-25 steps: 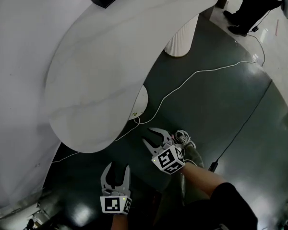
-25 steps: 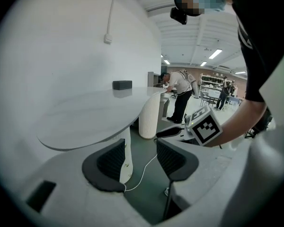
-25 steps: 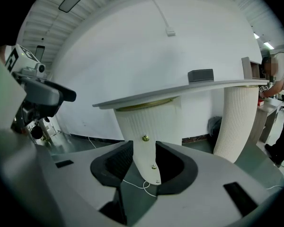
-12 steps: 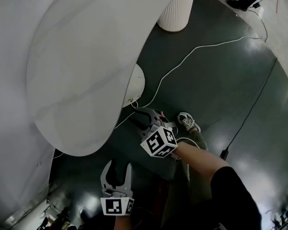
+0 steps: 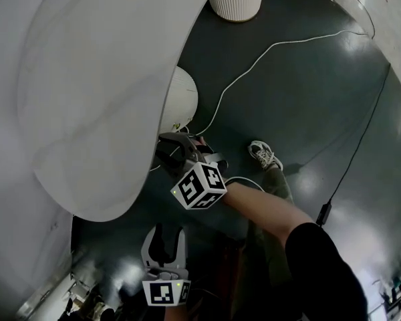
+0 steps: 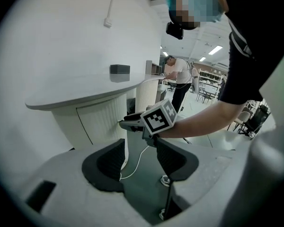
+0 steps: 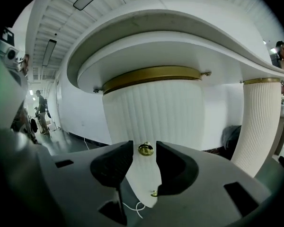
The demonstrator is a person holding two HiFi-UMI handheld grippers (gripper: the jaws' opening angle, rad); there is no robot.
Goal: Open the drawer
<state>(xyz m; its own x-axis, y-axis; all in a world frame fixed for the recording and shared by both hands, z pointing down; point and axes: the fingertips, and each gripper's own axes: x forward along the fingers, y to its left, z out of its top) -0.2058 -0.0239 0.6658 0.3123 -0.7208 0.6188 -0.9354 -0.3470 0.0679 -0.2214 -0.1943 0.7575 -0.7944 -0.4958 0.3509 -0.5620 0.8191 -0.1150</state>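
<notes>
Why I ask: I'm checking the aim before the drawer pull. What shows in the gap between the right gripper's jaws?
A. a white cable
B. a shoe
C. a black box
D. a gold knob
D: in the right gripper view the gold knob on the ribbed white pedestal sits framed between the open jaws of the right gripper, which are not closed on it.

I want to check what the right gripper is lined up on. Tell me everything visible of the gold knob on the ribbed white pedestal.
The knob is small, round and shiny, gold like polished metal. It juts from the front of the white ribbed pedestal. It shows between the tips of the right gripper, whose jaws stand apart; whether they touch it cannot be told.
</notes>
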